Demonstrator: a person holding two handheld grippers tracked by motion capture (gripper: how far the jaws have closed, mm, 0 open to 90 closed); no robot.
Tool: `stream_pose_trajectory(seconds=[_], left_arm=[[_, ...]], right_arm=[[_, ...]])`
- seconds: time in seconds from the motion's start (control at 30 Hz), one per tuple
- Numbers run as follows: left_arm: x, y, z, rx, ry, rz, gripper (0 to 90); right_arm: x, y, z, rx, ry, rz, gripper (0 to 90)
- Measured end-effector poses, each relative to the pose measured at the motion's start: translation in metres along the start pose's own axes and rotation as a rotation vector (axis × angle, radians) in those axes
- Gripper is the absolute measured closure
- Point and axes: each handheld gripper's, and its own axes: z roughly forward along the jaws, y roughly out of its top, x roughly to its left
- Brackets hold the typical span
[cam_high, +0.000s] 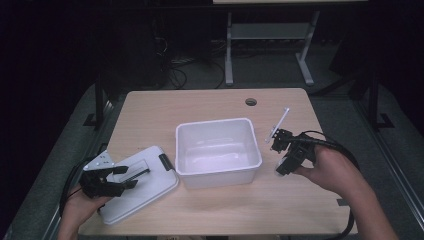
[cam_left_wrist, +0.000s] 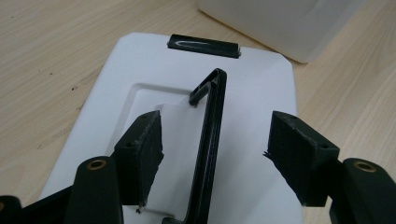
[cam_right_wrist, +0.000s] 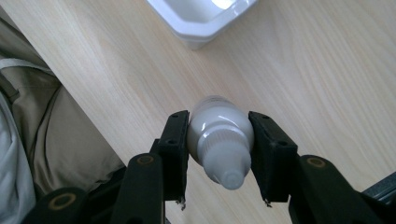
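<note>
While my right gripper is clenched on a small white bottle, its cap end pointing back at the camera, the far end is hidden behind the bottle's own body; from the high view the bottle is barely a pale speck below my hand, right of the white tub. My left gripper stands released, straddling the raised black handle of the lid, whose near edge is cut off.
</note>
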Motion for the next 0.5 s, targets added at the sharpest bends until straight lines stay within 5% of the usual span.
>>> stream_pose_trajectory(seconds=[0.5], left_arm=[[0.002,-0.002,-0.001,0.004,0.016,-0.015,32.9]], right_arm=[[0.007,0.025,-0.034,-0.002,-0.021,-0.042,59.6]])
